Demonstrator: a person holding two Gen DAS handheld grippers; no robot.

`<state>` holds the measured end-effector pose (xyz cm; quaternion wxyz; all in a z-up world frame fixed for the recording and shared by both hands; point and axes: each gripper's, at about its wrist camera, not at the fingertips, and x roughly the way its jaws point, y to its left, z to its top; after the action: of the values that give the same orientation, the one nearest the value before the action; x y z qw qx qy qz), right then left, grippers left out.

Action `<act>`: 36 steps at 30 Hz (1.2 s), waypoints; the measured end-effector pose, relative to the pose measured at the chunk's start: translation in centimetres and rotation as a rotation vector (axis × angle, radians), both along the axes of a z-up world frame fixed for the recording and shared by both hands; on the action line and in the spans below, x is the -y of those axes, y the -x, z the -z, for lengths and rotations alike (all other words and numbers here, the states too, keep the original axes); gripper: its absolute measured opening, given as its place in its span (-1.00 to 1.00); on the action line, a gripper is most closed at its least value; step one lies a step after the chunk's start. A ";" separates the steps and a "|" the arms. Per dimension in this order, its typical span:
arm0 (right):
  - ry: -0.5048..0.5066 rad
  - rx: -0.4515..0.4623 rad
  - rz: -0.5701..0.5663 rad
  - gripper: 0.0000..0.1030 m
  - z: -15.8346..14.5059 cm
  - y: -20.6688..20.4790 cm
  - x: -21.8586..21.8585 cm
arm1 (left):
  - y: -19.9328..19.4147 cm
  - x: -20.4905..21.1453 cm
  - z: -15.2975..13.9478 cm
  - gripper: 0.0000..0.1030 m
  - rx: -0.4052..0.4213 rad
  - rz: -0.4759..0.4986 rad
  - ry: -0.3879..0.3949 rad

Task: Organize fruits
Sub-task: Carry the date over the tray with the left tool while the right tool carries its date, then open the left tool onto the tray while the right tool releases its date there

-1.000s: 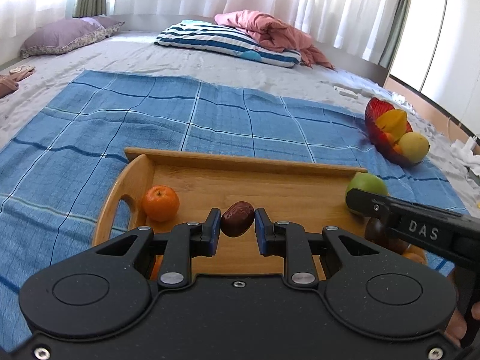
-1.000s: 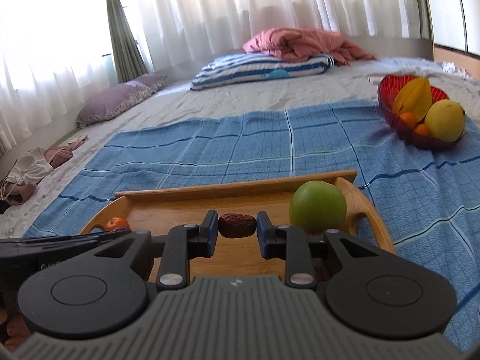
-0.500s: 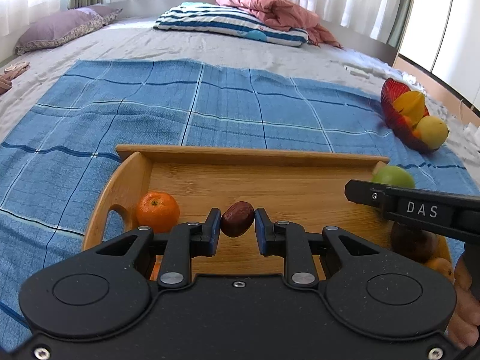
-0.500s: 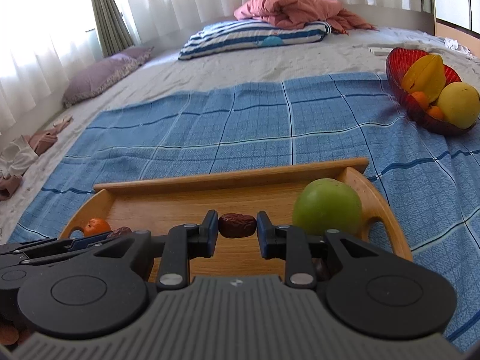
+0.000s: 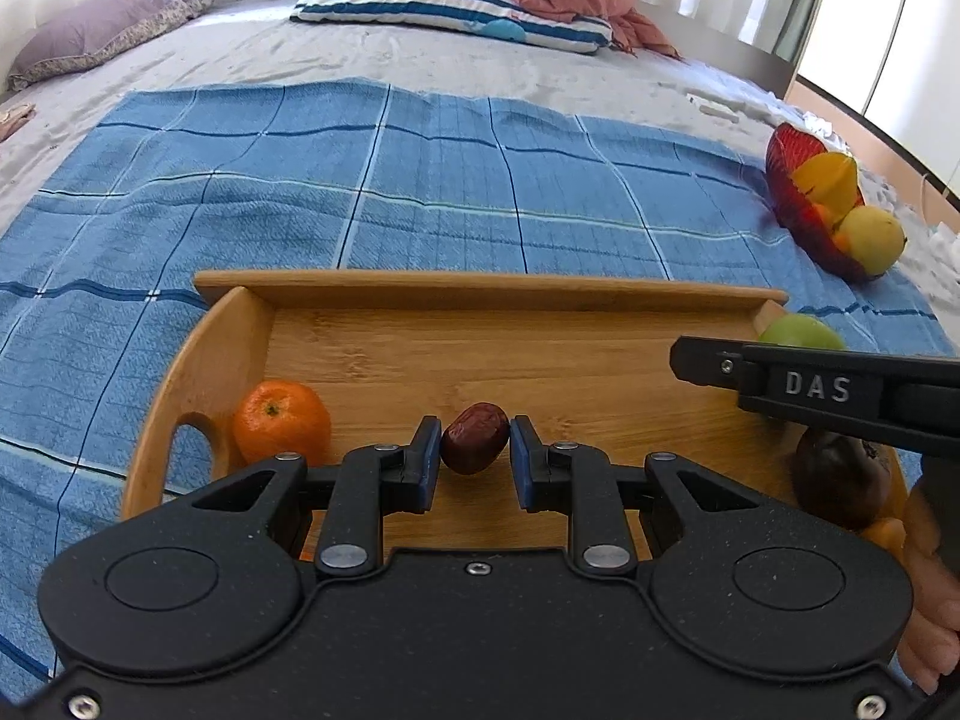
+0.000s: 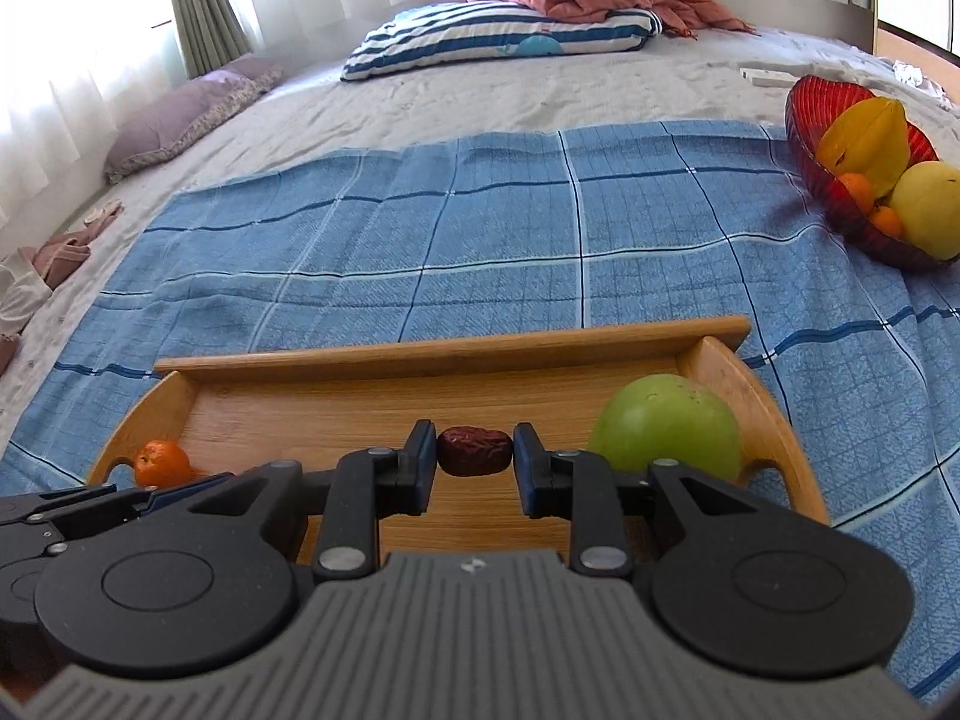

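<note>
Right wrist | wooden tray (image 6: 456, 354): green apple (image 6: 666, 429), mandarin (image 6: 161, 463) | red bowl (image 6: 807, 120): starfruit (image 6: 867, 141)

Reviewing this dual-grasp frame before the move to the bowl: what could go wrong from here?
1. Each red date is small and rounded, pinched only between the jaw tips, so either could slip out in transit.
2. The right gripper sits close beside the green apple; lifting might nudge it.
3. The red bowl already looks full; added dates could roll off.
</note>
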<state>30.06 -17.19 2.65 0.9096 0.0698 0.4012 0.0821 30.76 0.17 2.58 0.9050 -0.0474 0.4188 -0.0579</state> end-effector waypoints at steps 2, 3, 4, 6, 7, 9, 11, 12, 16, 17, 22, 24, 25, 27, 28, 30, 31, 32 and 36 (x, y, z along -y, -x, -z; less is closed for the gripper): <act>0.007 -0.009 0.002 -0.38 0.2 -0.1 -0.1 | -0.2 0.1 0.1 -0.55 -0.013 -0.004 0.000; 0.009 -0.012 -0.001 -0.38 0.3 -0.2 -0.2 | -0.2 0.1 0.1 -0.55 -0.013 -0.005 -0.003; 0.010 -0.016 -0.005 -0.38 0.4 -0.3 -0.3 | -0.3 0.2 0.1 -0.55 -0.013 -0.006 -0.013; 0.018 -0.027 -0.012 -0.38 0.6 -0.3 -0.5 | -0.4 0.5 0.1 -0.55 -0.013 -0.005 -0.032; 0.025 -0.032 -0.013 -0.38 0.7 -0.4 -0.6 | -0.4 0.6 0.1 -0.54 -0.014 -0.007 -0.036; 0.041 -0.043 -0.015 -0.38 0.8 -0.5 -0.8 | -0.6 0.6 0.2 -0.54 -0.014 -0.010 -0.039; 0.049 -0.057 -0.016 -0.38 1.0 -0.6 -0.9 | -0.6 0.7 0.2 -0.54 -0.014 -0.013 -0.039; 0.050 -0.064 -0.016 -0.38 1.1 -0.7 -0.9 | -0.7 0.7 0.2 -0.54 -0.013 -0.013 -0.040; 0.046 -0.075 -0.013 -0.38 1.4 -0.7 -0.8 | -0.7 0.8 0.2 -0.54 -0.012 -0.013 -0.044; 0.045 -0.075 -0.013 -0.38 1.5 -0.8 -0.8 | -0.7 0.8 0.2 -0.54 -0.012 -0.013 -0.045; 0.042 -0.077 -0.012 -0.38 1.5 -0.8 -0.7 | -0.7 0.8 0.2 -0.54 -0.012 -0.015 -0.044; 0.038 -0.078 -0.010 -0.38 1.5 -0.8 -0.6 | -0.7 0.8 0.2 -0.54 -0.012 -0.015 -0.044; 0.037 -0.077 -0.010 -0.38 1.5 -0.7 -0.6 | -0.7 0.8 0.2 -0.54 -0.012 -0.015 -0.044; 0.036 -0.078 -0.009 -0.37 1.5 -0.7 -0.5 | -0.7 0.8 0.1 -0.54 -0.012 -0.014 -0.044; 0.036 -0.078 -0.008 -0.37 1.5 -0.7 -0.5 | -0.7 0.8 0.1 -0.54 -0.012 -0.015 -0.044; 0.033 -0.078 -0.006 -0.35 1.5 -0.7 -0.5 | -0.7 0.8 0.1 -0.54 -0.012 -0.014 -0.045; 0.033 -0.078 -0.005 -0.33 1.4 -0.7 -0.5 | -0.7 0.8 0.1 -0.54 -0.012 -0.014 -0.044; 0.030 -0.078 -0.005 -0.33 1.4 -0.7 -0.5 | -0.7 0.8 0.1 -0.54 -0.013 -0.015 -0.044; 0.019 -0.077 -0.002 -0.29 1.4 -0.6 -0.3 | -0.7 0.8 0.1 -0.53 -0.013 -0.015 -0.043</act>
<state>30.68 -16.85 1.20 0.8940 0.0638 0.4368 0.0765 31.46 -0.65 2.44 0.9034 -0.0316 0.4256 -0.0417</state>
